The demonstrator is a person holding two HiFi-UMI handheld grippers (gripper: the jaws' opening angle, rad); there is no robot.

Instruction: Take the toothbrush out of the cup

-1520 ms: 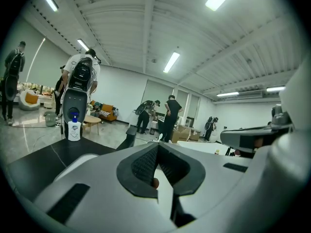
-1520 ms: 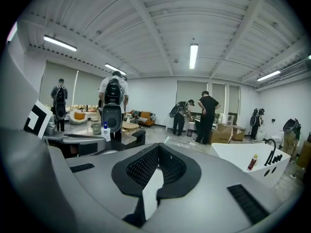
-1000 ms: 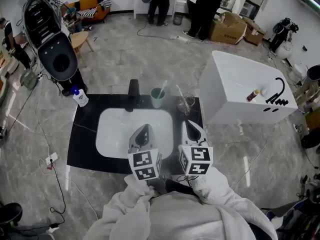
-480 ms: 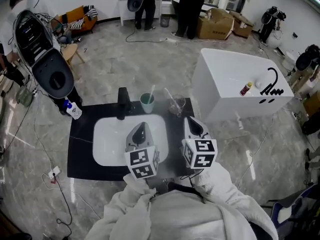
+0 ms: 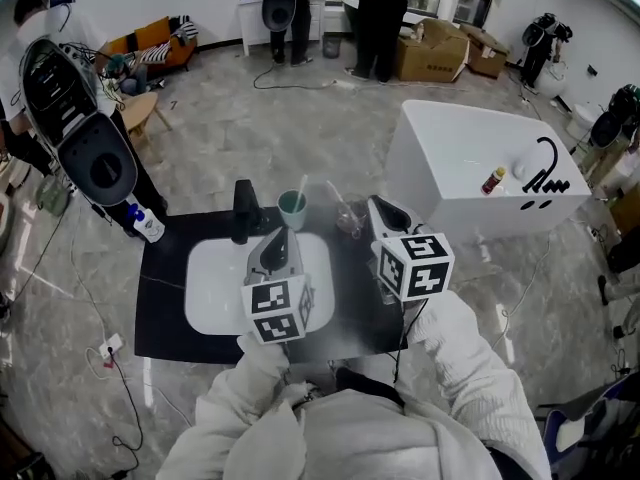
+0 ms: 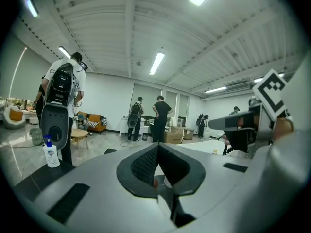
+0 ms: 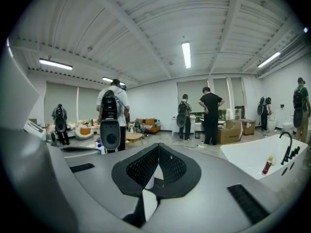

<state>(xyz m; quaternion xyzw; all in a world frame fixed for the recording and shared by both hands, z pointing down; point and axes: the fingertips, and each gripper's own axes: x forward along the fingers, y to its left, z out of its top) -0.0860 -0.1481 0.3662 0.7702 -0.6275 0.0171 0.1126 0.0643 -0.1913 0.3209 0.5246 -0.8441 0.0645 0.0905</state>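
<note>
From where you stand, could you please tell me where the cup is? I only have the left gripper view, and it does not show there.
Observer: In the head view, the green cup stands on the black counter, just right of the faucet.
Operator: Thank you. Is the toothbrush in it?
Observer: Yes, the toothbrush sticks up out of the cup.
Operator: And where is my tool relative to it?
Observer: The left tool is over the sink, on the cup's near side, pointing toward it.
</note>
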